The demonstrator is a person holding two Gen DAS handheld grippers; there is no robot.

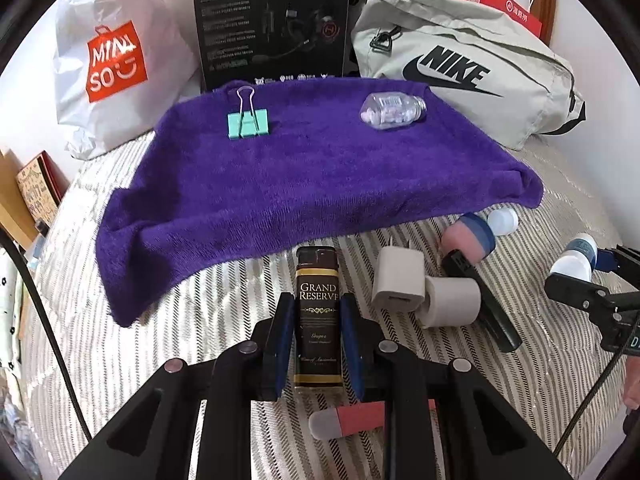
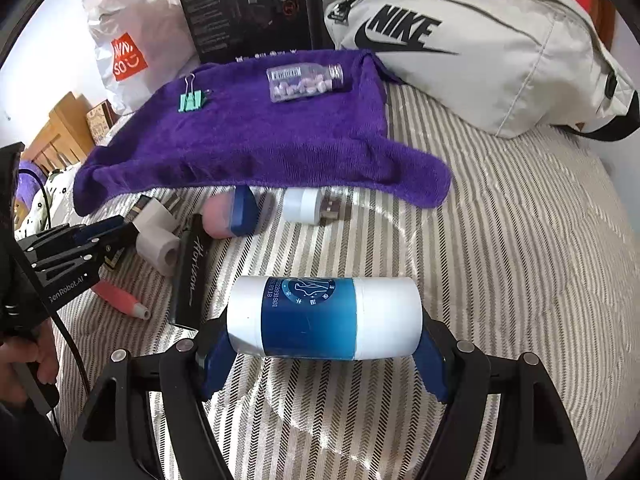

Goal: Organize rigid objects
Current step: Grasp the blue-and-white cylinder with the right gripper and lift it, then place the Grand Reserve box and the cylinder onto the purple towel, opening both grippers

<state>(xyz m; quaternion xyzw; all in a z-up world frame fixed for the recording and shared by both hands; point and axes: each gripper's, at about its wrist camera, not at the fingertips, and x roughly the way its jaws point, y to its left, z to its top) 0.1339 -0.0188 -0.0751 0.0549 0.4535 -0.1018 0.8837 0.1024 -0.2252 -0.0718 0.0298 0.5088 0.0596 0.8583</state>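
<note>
A purple towel (image 1: 312,168) lies on the striped bed and shows in the right wrist view (image 2: 256,144) too. On it stand a green binder clip (image 1: 248,122) and a clear pill bottle (image 1: 392,111). My left gripper (image 1: 316,316) is shut on a black Grand Reserve lighter (image 1: 319,316), held just in front of the towel's near edge. My right gripper (image 2: 324,344) is shut on a white and blue bottle (image 2: 324,318), gripped sideways by its ends above the bed. That bottle appears at the right edge of the left wrist view (image 1: 576,260).
Loose on the bed: a white charger cube (image 1: 398,280), a grey roll (image 1: 452,300), a black bar (image 2: 192,276), a pink and blue cylinder (image 1: 470,236), a pink marker (image 1: 348,420), a white USB plug (image 2: 310,206). A Nike bag (image 1: 472,64), black box (image 1: 272,20) and Miniso bag (image 1: 116,60) stand behind.
</note>
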